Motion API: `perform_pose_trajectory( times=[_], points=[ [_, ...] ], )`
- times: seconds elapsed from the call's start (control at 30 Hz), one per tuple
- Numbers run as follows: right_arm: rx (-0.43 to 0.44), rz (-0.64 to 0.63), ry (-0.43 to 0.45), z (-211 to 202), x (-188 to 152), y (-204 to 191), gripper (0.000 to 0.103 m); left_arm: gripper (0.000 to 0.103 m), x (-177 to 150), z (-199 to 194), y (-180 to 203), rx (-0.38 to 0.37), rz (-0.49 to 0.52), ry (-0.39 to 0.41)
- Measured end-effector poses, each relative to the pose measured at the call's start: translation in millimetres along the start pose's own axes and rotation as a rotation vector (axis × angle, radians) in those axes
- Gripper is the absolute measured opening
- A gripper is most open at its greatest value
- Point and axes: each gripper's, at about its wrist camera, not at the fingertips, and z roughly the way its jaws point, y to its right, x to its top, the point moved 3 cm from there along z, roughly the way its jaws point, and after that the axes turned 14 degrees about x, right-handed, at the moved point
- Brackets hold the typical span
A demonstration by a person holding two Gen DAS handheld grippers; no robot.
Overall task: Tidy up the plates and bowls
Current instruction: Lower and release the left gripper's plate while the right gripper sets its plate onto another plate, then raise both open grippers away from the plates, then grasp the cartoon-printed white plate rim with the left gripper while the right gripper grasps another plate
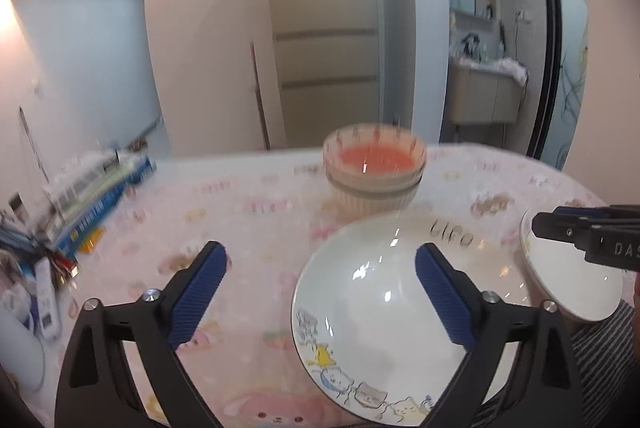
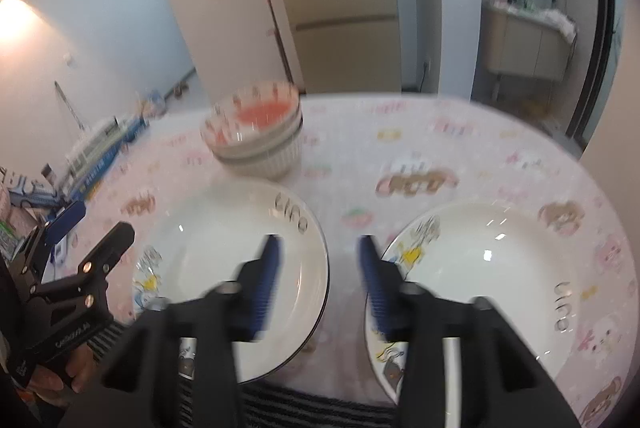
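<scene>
Two white plates with cartoon cats sit side by side on the pink tablecloth: the left plate [image 2: 224,268] [image 1: 384,292] and the right plate [image 2: 492,268] [image 1: 572,276]. A stack of small bowls [image 2: 256,132] [image 1: 374,168], the top one pink inside, stands behind the left plate. My left gripper [image 1: 320,268] is open and empty; its right finger is over the left plate's middle. My right gripper [image 2: 318,268] is open and empty, hovering over the gap between the two plates. It also shows at the right edge of the left wrist view [image 1: 592,232], over the right plate.
Blue and white boxes [image 1: 92,204] and small clutter [image 1: 44,288] lie at the table's left side. The table's far edge [image 2: 400,96] runs behind the bowls. A striped sleeve [image 2: 312,408] is at the near edge.
</scene>
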Motion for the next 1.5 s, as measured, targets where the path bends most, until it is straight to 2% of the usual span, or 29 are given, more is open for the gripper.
perform_pose_trajectory(
  times=[0.07,0.17,0.23,0.3,0.4,0.5,0.67,0.8,0.87,0.93,1.07,1.23,1.3,1.37,1.5],
  points=[
    [0.004,0.001,0.111,-29.4,7.3,0.1,0.077,0.102,10.9,-22.0,-2.0,-0.001,-0.017,0.092],
    [0.002,-0.016,0.197,-68.9,14.4,2.1,0.077,0.102,28.9,-54.3,-5.7,-0.025,-0.054,0.202],
    [-0.016,-0.036,0.245,-95.3,17.4,5.2,0.078,0.102,39.7,-73.1,-8.2,-0.049,-0.079,0.243],
    [-0.053,-0.066,0.296,-121.4,19.8,7.3,0.087,0.102,48.7,-91.0,-7.1,-0.077,-0.091,0.285],
    [-0.114,-0.100,0.381,-162.4,19.8,11.3,0.087,0.102,59.9,-113.1,0.7,-0.094,-0.071,0.335],
    [-0.146,-0.105,0.446,-198.6,17.3,17.0,0.087,0.102,67.6,-127.5,12.6,-0.146,-0.074,0.332],
    [-0.171,-0.108,0.529,-246.5,8.6,24.0,0.088,0.102,79.2,-124.5,41.5,-0.291,-0.088,0.245],
    [-0.196,-0.108,0.558,-264.4,2.0,33.6,0.088,0.102,84.0,-117.5,61.9,-0.320,-0.087,0.179],
    [-0.208,-0.101,0.556,-267.2,-0.4,43.3,0.089,0.102,83.0,-107.5,73.5,-0.354,-0.083,0.106],
    [-0.217,-0.089,0.546,-264.4,-3.0,51.3,0.089,0.102,78.5,-100.0,86.9,-0.358,-0.066,0.052],
    [-0.201,-0.023,0.493,-251.3,-1.8,79.4,0.089,0.102,72.0,-78.0,111.9,-0.342,-0.002,-0.063],
    [-0.152,0.070,0.410,-226.7,-7.7,116.9,0.089,0.102,51.4,-42.9,145.2,-0.376,0.089,-0.273],
    [-0.141,0.105,0.363,-214.1,-11.2,131.8,0.089,0.100,42.9,-31.8,157.3,-0.386,0.117,-0.323],
    [-0.117,0.139,0.295,-195.8,-13.7,146.1,0.089,0.094,36.3,-22.2,167.8,-0.398,0.139,-0.363],
    [-0.062,0.207,0.199,-167.1,-25.2,172.9,0.089,0.092,28.3,-0.6,183.6,-0.415,0.160,-0.448]
  ],
)
